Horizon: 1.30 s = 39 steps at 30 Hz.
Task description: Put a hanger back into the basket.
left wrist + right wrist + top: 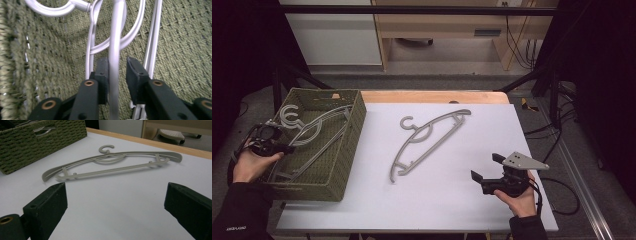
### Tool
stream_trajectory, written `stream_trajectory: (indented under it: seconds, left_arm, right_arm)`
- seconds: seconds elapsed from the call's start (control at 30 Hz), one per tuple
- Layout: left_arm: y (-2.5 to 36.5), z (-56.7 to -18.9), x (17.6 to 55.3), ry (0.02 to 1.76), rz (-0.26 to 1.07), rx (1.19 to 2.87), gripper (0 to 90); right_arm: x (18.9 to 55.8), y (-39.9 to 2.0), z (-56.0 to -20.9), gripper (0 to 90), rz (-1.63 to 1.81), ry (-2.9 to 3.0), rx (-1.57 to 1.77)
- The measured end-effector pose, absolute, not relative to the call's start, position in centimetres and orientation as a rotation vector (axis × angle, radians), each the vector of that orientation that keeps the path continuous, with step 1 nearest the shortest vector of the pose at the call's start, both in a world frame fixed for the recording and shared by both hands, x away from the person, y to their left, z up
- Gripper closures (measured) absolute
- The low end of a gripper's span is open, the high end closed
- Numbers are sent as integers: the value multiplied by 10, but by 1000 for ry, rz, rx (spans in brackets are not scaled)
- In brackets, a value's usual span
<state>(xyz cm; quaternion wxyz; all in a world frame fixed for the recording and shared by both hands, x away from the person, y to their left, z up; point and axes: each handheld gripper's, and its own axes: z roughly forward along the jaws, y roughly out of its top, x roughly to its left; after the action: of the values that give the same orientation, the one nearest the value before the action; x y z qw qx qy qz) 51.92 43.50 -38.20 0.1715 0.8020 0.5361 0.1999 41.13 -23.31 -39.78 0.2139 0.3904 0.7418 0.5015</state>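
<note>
Your left gripper (117, 72) has its jaws a little open around a thin, light, stiff grey plastic hanger (115, 37) in the green woven basket (354, 127), so pinch that smooth bar firmly; your right gripper (115, 202) waits wide open

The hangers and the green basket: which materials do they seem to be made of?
The hanger on the table looks like moulded grey plastic, matte, with thin ribs and a one-piece hook. The hangers in the basket look the same, slightly glossier. The basket seems woven from olive cord or paper rope; the plaited texture shows, but the fibre is uncertain.
</note>
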Motion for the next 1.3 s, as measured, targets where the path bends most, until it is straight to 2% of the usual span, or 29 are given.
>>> stream_trajectory:
  seconds: [0.07,0.2,0.63,0.83,1.0,1.13,1.3]
  left_arm:
    - [437,-382,517,1529,589,2259,661]
    - [438,-378,513,1509,609,2219,645]
    - [410,-357,480,1282,682,2046,430]
    - [375,-344,459,1131,661,1918,319]
    - [351,-341,446,1033,647,1867,268]
    - [325,-343,437,968,620,1863,161]
    - [299,-346,433,927,589,1865,101]
  right_arm:
    - [411,-234,-397,50,1391,2057,1083]
    - [411,-234,-397,50,1393,2053,1084]
    - [411,-236,-396,46,1400,2034,1093]
    - [411,-237,-396,41,1407,2025,1086]
    - [410,-238,-395,38,1408,2018,1086]
    - [409,-239,-393,35,1423,2004,1085]
    - [408,-240,-392,32,1423,1997,1092]
